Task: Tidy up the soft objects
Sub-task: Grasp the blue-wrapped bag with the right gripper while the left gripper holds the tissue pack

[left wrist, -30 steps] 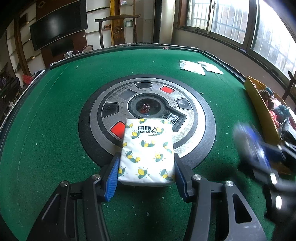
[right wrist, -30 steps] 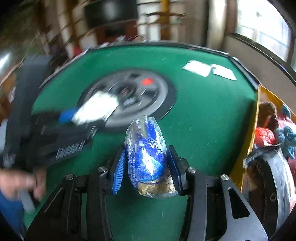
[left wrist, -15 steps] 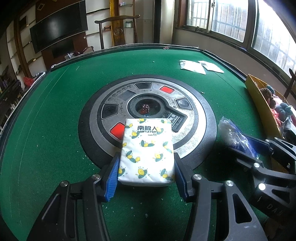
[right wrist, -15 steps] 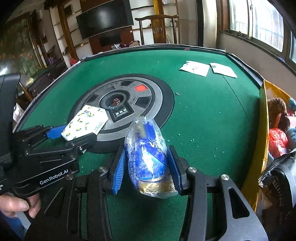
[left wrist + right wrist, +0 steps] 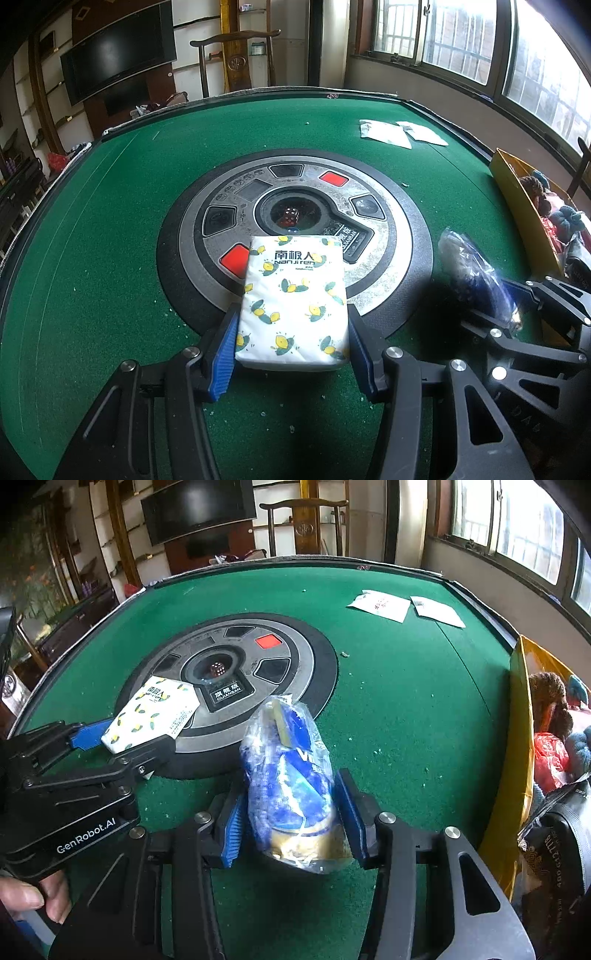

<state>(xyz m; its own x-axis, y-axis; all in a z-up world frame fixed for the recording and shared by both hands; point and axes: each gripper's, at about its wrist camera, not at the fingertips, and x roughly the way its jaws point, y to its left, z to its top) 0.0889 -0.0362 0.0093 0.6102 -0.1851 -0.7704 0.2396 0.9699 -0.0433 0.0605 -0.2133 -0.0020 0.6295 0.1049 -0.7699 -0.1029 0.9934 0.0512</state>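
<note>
My left gripper (image 5: pixel 291 350) is shut on a white tissue pack with lemon prints (image 5: pixel 293 302), held over the near edge of the round centre panel (image 5: pixel 295 206) of the green table (image 5: pixel 110 240). The pack also shows in the right wrist view (image 5: pixel 153 712). My right gripper (image 5: pixel 291 827) is shut on a blue plastic-wrapped soft bundle (image 5: pixel 291 775), held above the felt to the right of the left gripper. The bundle also shows in the left wrist view (image 5: pixel 469 266). A yellow bin (image 5: pixel 521 738) with soft toys stands at the table's right edge.
Two white paper packets (image 5: pixel 384 131) lie on the far right of the felt. The yellow bin holds a brown plush toy (image 5: pixel 550 701), a red bag and a black item. Small white crumbs dot the felt. A chair and a TV stand beyond the table.
My right gripper with the blue bundle has swung in from fast motion and now holds steady beside the left gripper. The left gripper and tissue pack have stayed put.
</note>
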